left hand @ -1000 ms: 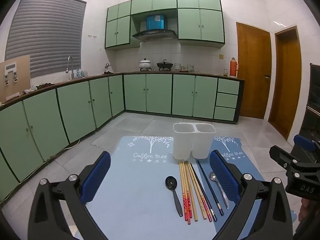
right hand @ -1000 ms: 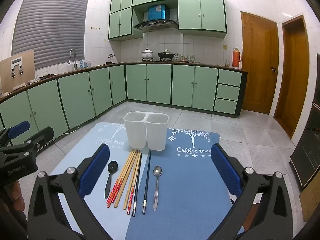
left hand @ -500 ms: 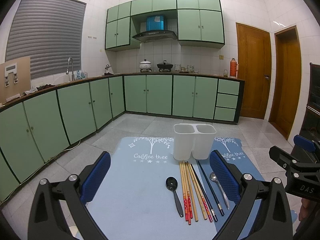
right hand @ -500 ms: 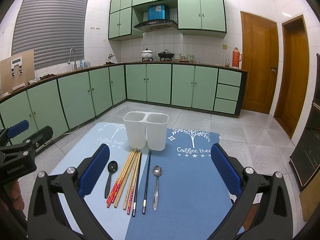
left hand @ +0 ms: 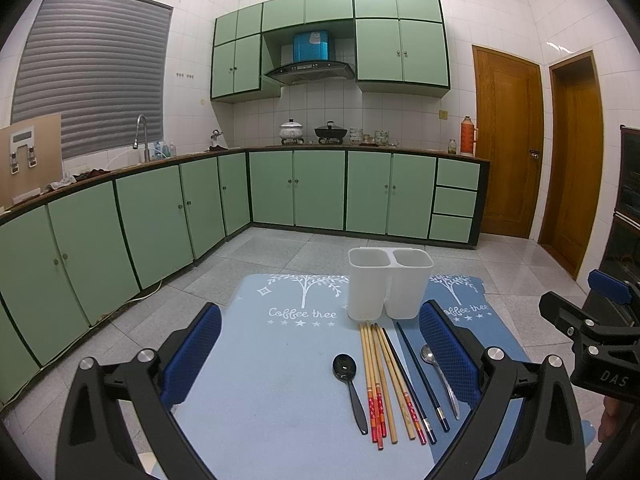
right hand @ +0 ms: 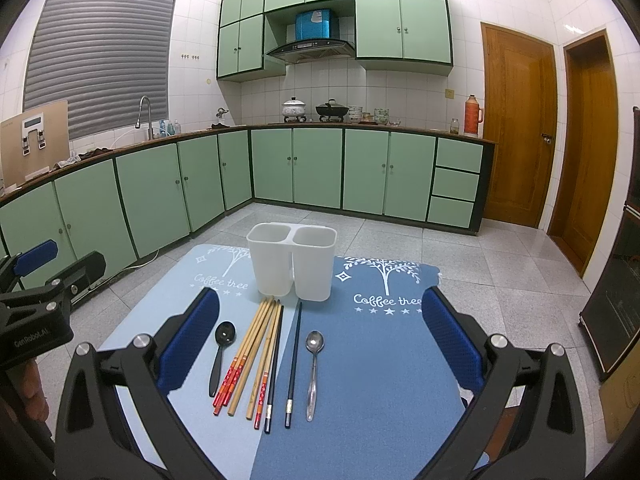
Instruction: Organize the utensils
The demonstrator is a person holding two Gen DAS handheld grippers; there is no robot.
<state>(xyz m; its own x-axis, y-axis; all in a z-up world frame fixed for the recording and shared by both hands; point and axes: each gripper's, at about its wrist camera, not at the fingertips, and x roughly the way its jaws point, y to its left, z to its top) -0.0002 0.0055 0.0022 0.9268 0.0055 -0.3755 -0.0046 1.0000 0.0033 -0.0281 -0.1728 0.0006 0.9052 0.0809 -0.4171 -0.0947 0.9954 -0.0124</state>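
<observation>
A white two-compartment holder [left hand: 390, 283] [right hand: 292, 265] stands empty at the far side of the mats. In front of it lie a black spoon [left hand: 350, 384] [right hand: 220, 356], several wooden chopsticks with red ends [left hand: 380, 380] [right hand: 252, 356], two black chopsticks [left hand: 420, 376] [right hand: 294, 364] and a metal spoon [left hand: 440, 378] [right hand: 313, 372]. My left gripper [left hand: 320, 352] is open and empty, held above the light mat, left of the utensils. My right gripper [right hand: 320, 340] is open and empty above the utensils.
A light blue mat [left hand: 260, 380] and a dark blue mat [right hand: 380, 360] cover the table. Green kitchen cabinets [left hand: 160, 220] run along the left and back. Wooden doors [left hand: 508, 140] stand at the right. The right gripper shows in the left wrist view [left hand: 592, 344].
</observation>
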